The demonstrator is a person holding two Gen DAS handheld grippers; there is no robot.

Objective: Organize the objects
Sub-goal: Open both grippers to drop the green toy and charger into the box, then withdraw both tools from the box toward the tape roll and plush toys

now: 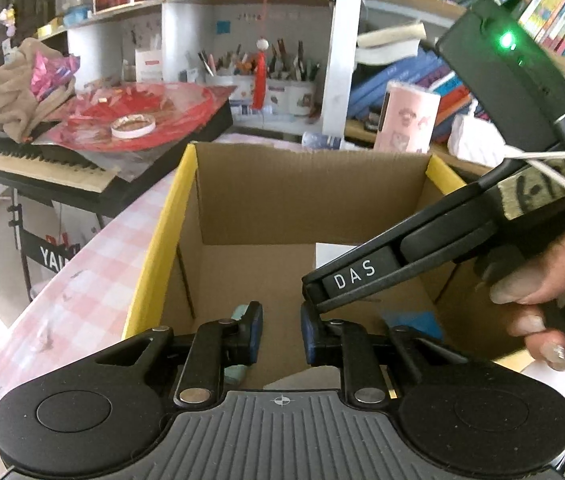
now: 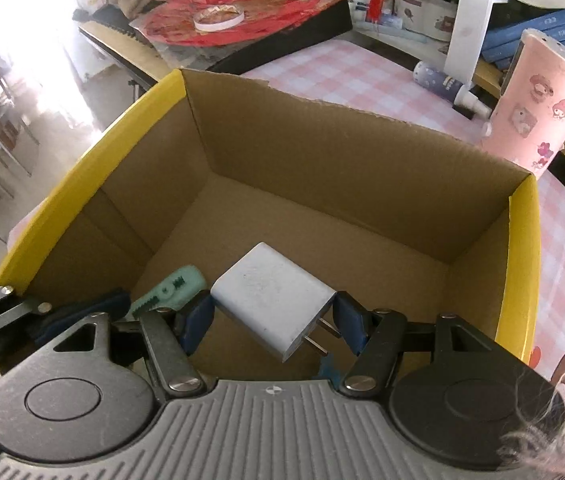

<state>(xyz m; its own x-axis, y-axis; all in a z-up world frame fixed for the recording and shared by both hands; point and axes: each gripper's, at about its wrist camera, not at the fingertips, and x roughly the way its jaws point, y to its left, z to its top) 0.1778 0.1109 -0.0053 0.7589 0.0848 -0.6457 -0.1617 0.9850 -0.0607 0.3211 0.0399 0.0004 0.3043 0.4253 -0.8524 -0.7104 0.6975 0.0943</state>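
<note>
- Charger [image 2: 276, 300], white with two prongs, sits clamped between the right gripper [image 2: 274, 320] pads, over the cardboard box [image 2: 322, 168] interior, prongs pointing back toward the gripper body.
- Straight below lies the box floor, so release looks like the next move.
- Left gripper [image 1: 281, 330] hovers alongside over the box, jaws narrow and empty, a mint-green tool [image 2: 170, 290] just under its left finger.

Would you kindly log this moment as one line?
right hand-held gripper: shut on charger, over box | left hand-held gripper: open, empty | green clip: in box
</note>
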